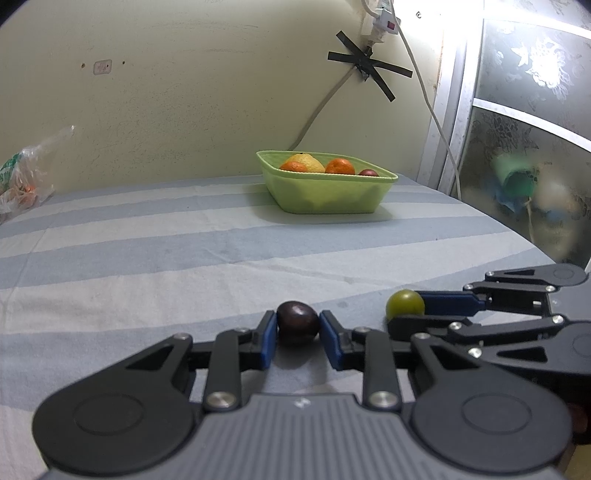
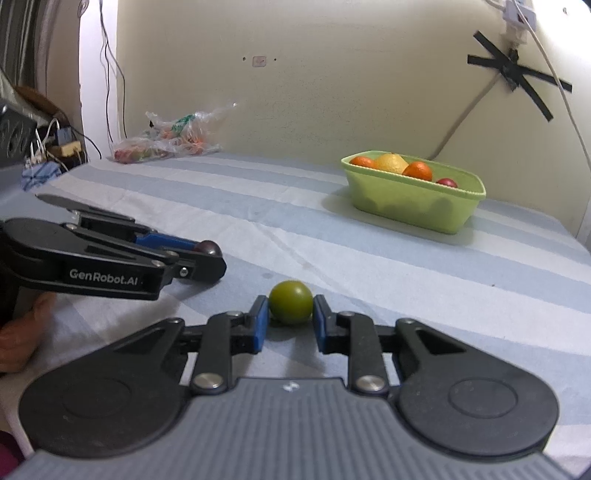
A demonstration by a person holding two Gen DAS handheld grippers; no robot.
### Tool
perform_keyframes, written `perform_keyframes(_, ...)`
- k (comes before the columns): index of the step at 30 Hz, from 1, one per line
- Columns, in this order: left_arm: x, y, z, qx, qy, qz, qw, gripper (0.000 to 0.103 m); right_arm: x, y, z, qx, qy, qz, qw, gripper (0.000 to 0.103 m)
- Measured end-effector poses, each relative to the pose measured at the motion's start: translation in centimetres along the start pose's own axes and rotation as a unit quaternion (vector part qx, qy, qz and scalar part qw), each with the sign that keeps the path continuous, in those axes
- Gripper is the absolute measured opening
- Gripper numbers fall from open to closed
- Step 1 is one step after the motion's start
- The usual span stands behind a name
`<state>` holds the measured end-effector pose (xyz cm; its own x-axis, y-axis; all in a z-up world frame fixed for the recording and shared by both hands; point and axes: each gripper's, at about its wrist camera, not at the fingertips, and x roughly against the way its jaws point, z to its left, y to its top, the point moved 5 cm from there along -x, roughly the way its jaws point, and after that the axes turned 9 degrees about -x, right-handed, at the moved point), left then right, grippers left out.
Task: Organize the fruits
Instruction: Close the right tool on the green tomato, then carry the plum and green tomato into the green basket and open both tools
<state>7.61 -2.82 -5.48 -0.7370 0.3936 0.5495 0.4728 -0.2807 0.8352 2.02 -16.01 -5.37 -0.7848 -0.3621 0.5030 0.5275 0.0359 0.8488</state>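
Observation:
A dark purple plum (image 1: pixel 297 323) rests on the striped cloth, and my left gripper (image 1: pixel 298 328) is shut on it, blue pads pressing both sides. Just to its right, my right gripper (image 2: pixel 290 314) is shut on a round green fruit (image 2: pixel 290 302), which also rests on the cloth. The green fruit (image 1: pixel 405 303) shows in the left wrist view too, and the plum (image 2: pixel 209 247) peeks past the left gripper's fingers in the right wrist view. A light green basket (image 1: pixel 328 192) stands farther back, holding two oranges, a yellow fruit and a red one.
The basket (image 2: pixel 413 201) stands near the far wall. A clear plastic bag (image 2: pixel 173 138) with produce lies at the back left. Cables and a taped power strip (image 1: pixel 384 22) hang on the wall. A frosted window (image 1: pixel 524 147) borders the right side.

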Motion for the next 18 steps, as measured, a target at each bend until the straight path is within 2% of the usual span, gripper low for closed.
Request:
perform_keyframes(4,-0.4,1.0,0.5,0.029,-0.026,0.002,0.9992,0.026,-0.1,0.5,-0.9,-0.032,0.021,-0.002,0.999,0.028)
perform_keyframes(6,-0.7,2.2,0.6,0.035,-0.036,-0.005,0.9987,0.026,-0.1,1.1,-1.3,-0.029,0.014,-0.014,0.999,0.028)
perform_keyframes(12,-2.7,8.2,0.2,0.005,-0.039,-0.029,0.9988,0.026,-0.5,5.5,-4.1,-0.027,0.004,-0.064,0.998,0.028)
perform_keyframes(18,-8.4,15.0,0.6,-0.004,-0.042,-0.027,0.9987,0.026,-3.6,11.0,-8.9,-0.056,-0.028,-0.114,0.992,0.028)
